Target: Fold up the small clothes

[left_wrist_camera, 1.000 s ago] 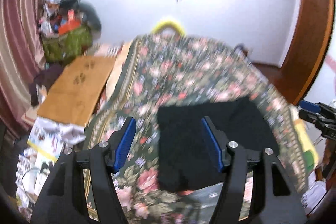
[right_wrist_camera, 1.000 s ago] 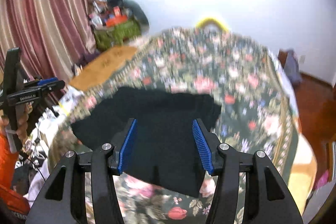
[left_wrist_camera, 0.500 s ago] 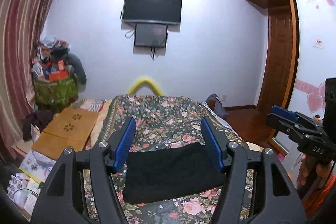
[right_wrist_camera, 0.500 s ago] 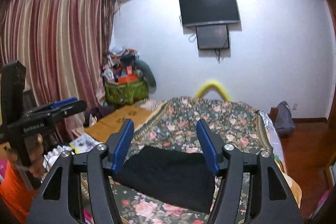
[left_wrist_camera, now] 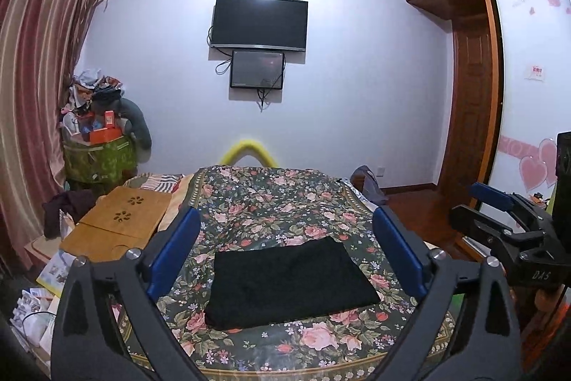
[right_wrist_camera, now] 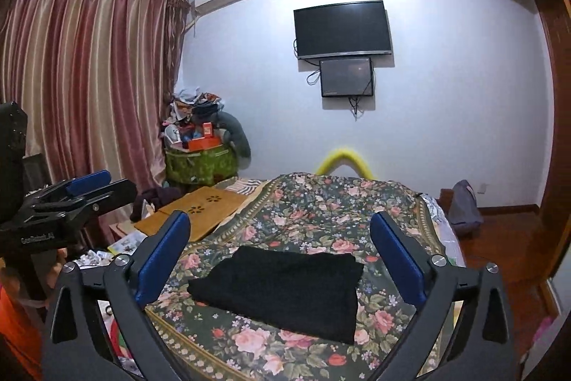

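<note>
Left gripper (left_wrist_camera: 285, 249): black frame, 2 blue-padded fingers spread wide, holding nothing, raised above the bed.
Right gripper (right_wrist_camera: 280, 252): same build, fingers spread wide, holding nothing, raised above the bed.
Folded black knit garment (left_wrist_camera: 291, 282): flat rectangle on the floral bedspread, below and between the left gripper's fingers, touching neither; in the right wrist view (right_wrist_camera: 282, 288) likewise below and between the fingers.
Dark floral bedspread (left_wrist_camera: 271, 199): stretches ahead of both grippers, under the garment.
Light wooden lap board (left_wrist_camera: 121, 224): ahead and left of the left gripper, beside the bed.
Black wall-mounted television (left_wrist_camera: 259, 23): far ahead, high on the white wall.
Striped red curtain (right_wrist_camera: 82, 74): far left of the right gripper.
</note>
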### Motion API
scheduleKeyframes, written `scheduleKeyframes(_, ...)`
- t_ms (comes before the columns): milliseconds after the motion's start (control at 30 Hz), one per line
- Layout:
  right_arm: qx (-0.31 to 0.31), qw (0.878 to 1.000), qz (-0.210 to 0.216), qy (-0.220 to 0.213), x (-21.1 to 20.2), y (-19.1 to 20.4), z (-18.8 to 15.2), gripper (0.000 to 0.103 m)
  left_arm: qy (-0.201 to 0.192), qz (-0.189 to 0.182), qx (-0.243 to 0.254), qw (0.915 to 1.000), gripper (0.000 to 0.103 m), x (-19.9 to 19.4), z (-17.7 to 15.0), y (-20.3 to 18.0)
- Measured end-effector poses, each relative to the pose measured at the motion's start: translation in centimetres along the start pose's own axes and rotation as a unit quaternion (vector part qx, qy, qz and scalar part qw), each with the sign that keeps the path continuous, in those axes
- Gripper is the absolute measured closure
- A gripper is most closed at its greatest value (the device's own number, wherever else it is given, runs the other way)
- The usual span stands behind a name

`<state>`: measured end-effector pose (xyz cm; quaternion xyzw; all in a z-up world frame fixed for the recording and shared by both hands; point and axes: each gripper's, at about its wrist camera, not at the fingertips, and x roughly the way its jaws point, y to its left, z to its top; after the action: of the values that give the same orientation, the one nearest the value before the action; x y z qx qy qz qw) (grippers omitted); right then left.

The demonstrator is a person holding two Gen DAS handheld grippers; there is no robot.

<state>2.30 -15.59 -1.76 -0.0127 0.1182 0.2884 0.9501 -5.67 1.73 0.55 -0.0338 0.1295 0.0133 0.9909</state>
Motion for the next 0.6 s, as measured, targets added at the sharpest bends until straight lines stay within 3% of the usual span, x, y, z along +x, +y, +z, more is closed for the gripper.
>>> scheduleKeyframes(600, 0.007, 1.0, -0.007, 0.005, -0.6, -0.03, -0.65, 0.0, 0.002, 0.002, 0.011, 0.9999, 0.0, 0.64, -0.7, -0.85)
